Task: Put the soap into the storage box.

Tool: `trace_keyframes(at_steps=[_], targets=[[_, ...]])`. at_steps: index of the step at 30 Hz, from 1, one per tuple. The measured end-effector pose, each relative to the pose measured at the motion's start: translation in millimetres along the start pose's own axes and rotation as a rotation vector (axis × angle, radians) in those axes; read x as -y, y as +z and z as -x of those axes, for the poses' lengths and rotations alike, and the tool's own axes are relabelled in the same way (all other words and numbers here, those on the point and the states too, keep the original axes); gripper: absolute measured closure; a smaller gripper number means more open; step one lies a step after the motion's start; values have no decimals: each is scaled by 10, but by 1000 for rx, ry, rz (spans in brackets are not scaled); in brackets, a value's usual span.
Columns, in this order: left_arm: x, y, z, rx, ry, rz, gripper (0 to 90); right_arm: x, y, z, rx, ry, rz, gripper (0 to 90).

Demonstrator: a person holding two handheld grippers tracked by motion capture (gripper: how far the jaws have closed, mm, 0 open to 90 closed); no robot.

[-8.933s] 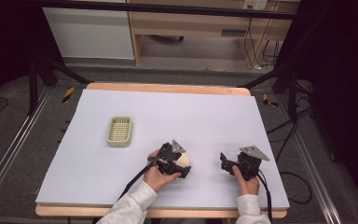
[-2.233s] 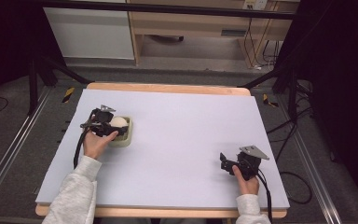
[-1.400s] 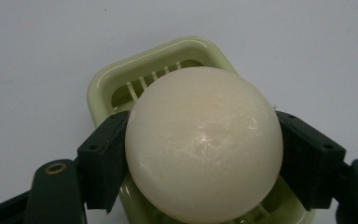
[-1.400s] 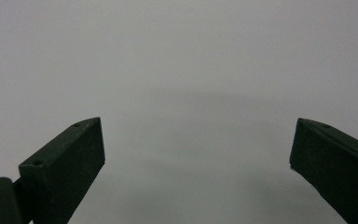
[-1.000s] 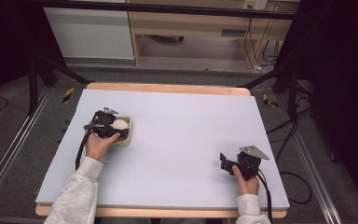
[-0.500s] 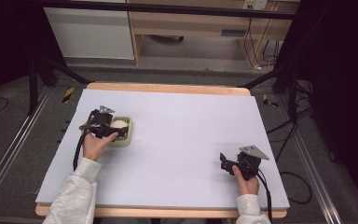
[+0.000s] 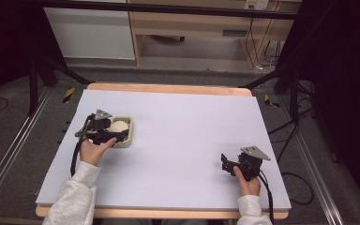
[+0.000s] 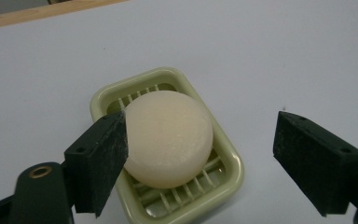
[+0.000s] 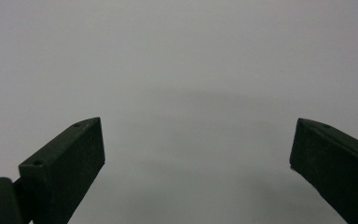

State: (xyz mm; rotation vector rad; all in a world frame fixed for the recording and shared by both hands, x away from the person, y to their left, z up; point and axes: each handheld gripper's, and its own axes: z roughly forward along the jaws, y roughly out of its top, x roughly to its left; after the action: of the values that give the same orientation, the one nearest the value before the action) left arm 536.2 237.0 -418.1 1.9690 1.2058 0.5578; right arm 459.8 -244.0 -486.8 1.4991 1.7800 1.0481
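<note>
My left tongs (image 8: 200, 161) have just opened, releasing the round cream soap bar (image 8: 168, 137) into the pale-green slatted dish (image 8: 221, 149); placement looks complete; right tongs (image 9: 196, 172) open, empty

Grey floor (image 7: 23, 154), wooden shelving (image 7: 201, 23) behind, white cabinet (image 7: 89, 33), black frame bars (image 7: 168, 8), cables (image 7: 304, 187) at right.

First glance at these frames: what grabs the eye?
The round cream soap bar lying in the pale green slatted soap dish, at the left of the white table. The left gripper hangs just over it, jaws just opened, apart and off the soap. The right gripper rests at the near right over bare table, jaws wide, empty.
</note>
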Motion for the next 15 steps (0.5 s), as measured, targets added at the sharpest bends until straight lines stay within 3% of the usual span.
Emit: trace_keyframes(at_steps=[10, 15], targets=[[166, -127, 58, 10, -3, 32, 180, 0, -1, -2, 2, -1, 1, 35], [364, -246, 39, 1, -24, 41, 199, 2, -2, -4, 1, -3, 5, 35]])
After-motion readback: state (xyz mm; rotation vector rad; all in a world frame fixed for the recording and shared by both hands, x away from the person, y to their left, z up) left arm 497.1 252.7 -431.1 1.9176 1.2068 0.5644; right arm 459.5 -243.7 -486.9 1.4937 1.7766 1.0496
